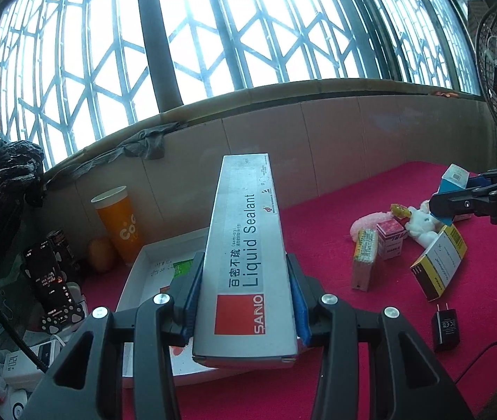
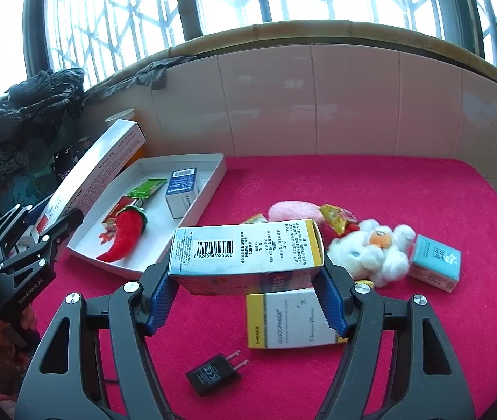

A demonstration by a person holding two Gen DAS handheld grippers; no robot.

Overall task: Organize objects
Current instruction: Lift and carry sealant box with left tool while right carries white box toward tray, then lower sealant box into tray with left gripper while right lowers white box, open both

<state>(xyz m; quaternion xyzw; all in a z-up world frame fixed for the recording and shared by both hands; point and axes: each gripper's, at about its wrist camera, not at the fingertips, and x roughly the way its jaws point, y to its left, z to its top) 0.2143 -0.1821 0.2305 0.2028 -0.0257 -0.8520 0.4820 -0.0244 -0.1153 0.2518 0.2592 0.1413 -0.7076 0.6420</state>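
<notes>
My left gripper [image 1: 245, 301] is shut on a long grey Liquid Sealant box [image 1: 245, 245], held up over the near end of the white tray [image 1: 133, 280]. From the right wrist view, that gripper [image 2: 38, 231] and its sealant box [image 2: 98, 171] hang at the tray's [image 2: 213, 175] left side. My right gripper [image 2: 248, 280] is shut on a blue and yellow barcode box [image 2: 248, 252], lifted above the red cloth. In the tray lie a red chili plush [image 2: 126, 234], a green packet [image 2: 147, 187] and a blue box [image 2: 182, 189].
On the red cloth lie a white plush toy [image 2: 370, 248], a pink plush [image 2: 290, 210], a teal box [image 2: 435, 266], a yellow-white box [image 2: 293, 318] and a black plug [image 2: 213, 374]. An orange cup [image 1: 119, 224] and a phone [image 1: 45, 273] stand left of the tray.
</notes>
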